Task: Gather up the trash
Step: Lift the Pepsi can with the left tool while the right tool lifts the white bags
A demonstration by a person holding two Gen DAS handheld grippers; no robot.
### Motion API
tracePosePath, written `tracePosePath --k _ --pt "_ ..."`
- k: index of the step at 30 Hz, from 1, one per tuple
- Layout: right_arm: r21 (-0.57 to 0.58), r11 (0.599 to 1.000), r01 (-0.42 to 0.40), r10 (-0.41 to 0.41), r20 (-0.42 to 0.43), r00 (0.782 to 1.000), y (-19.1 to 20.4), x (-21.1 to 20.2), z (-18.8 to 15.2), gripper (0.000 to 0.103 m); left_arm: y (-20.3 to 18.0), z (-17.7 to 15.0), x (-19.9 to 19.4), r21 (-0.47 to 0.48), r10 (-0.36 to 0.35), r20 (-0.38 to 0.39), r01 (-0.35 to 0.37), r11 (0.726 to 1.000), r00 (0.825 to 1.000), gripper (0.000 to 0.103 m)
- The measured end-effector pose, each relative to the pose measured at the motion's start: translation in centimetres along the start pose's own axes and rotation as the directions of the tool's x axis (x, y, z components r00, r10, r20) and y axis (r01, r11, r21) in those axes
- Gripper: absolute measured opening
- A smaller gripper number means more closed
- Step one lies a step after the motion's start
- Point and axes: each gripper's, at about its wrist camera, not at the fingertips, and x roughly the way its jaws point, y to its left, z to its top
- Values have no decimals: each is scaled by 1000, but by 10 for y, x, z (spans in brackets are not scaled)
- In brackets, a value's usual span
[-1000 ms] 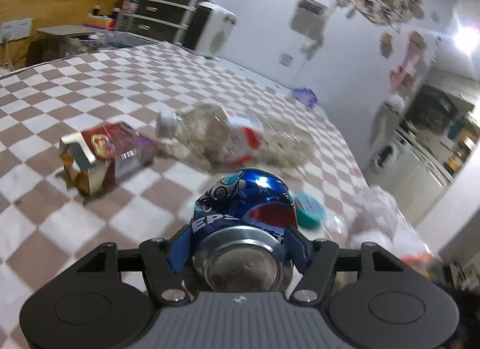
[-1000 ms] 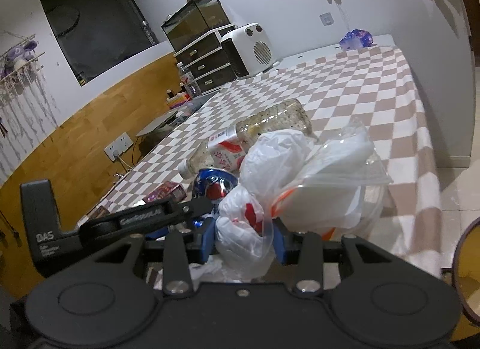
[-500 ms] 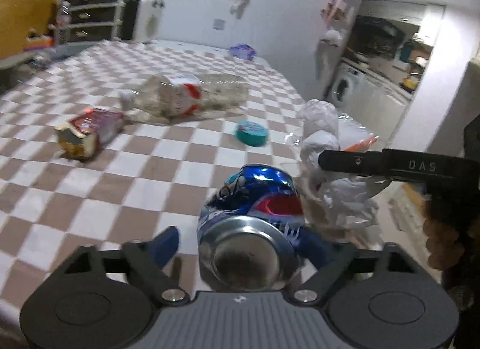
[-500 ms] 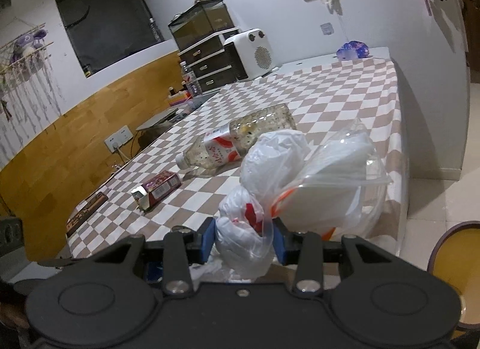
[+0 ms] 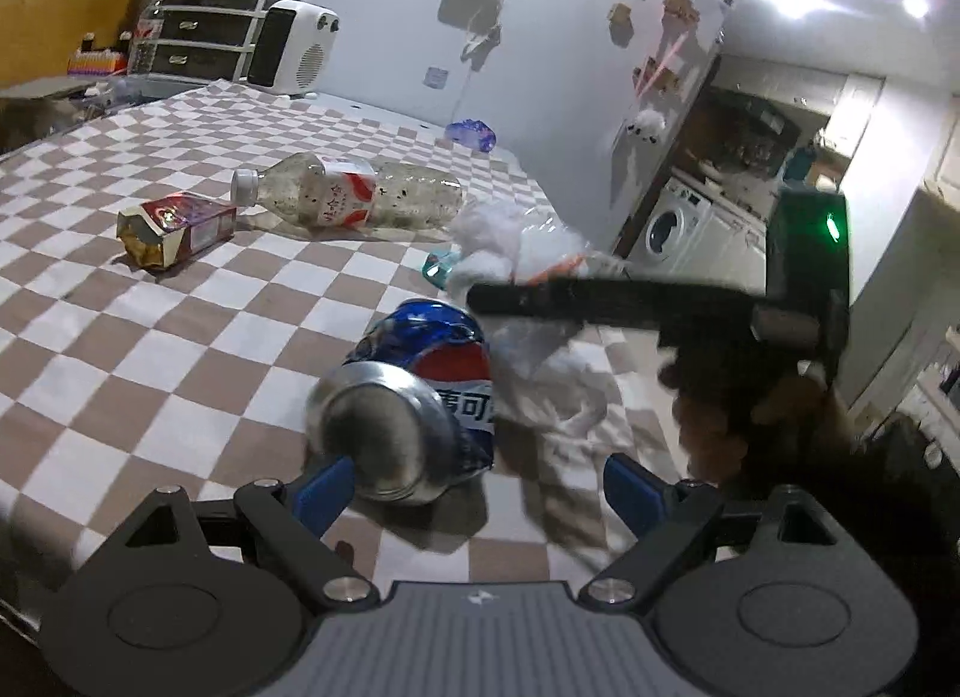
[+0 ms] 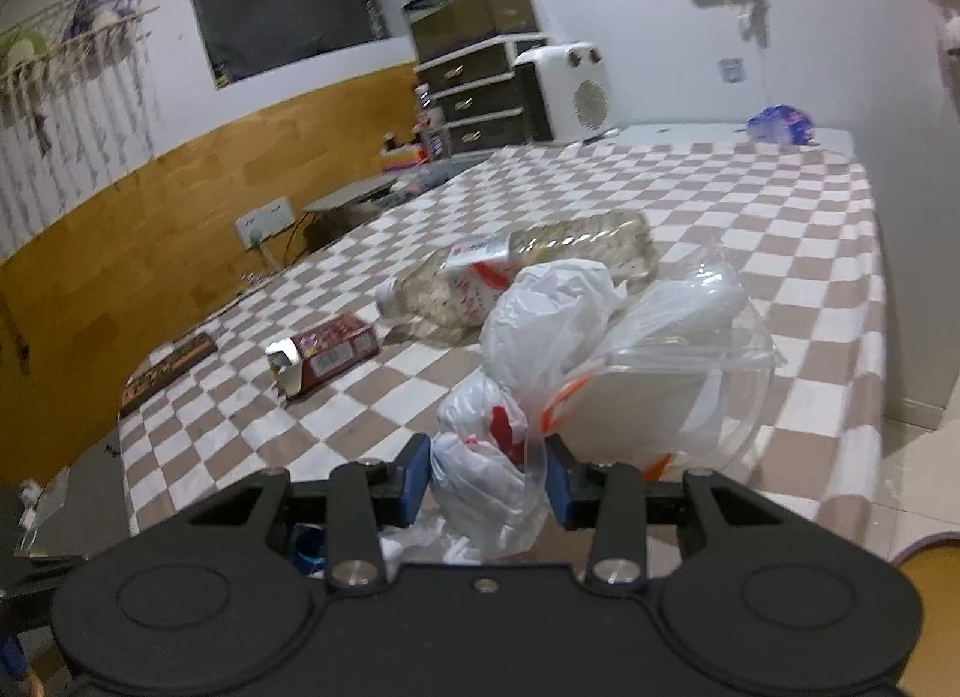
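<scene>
My left gripper (image 5: 474,487) jaws wide, just opened; dented blue can (image 5: 414,397) lies lower centre on checkered cloth (image 5: 180,349), long axis toward upper right, base facing camera. My right gripper (image 6: 487,481) clamps plastic bag (image 6: 576,349).

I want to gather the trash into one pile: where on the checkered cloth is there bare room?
Bare cloth runs left of the blue can, in front of the red carton, and behind the clear bottle. It is crowded around the plastic bags.
</scene>
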Motion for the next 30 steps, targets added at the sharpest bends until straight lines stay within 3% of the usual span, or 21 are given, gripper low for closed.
tracePosePath --k 4,7,15,22,30 --pt "-13 994 -108 107 -14 994 -1 -4 -13 41 9 8 9 -60 9 13 -8 998 1000 90" --pt "-43 990 -136 135 -20 991 1 -13 -27 41 17 16 13 -84 37 22 -35 996 999 90" --pt "-21 983 -184 184 -14 983 13 -39 -50 41 10 36 32 -9 135 -21 -135 991 991 94" --pt "-19 991 -130 129 -20 991 18 -58 -58 41 -8 34 38 60 189 -51 -186 981 981 94" --pt "-113 989 -98 90 -70 993 12 -73 -57 45 -26 34 46 88 229 -61 -223 971 971 97"
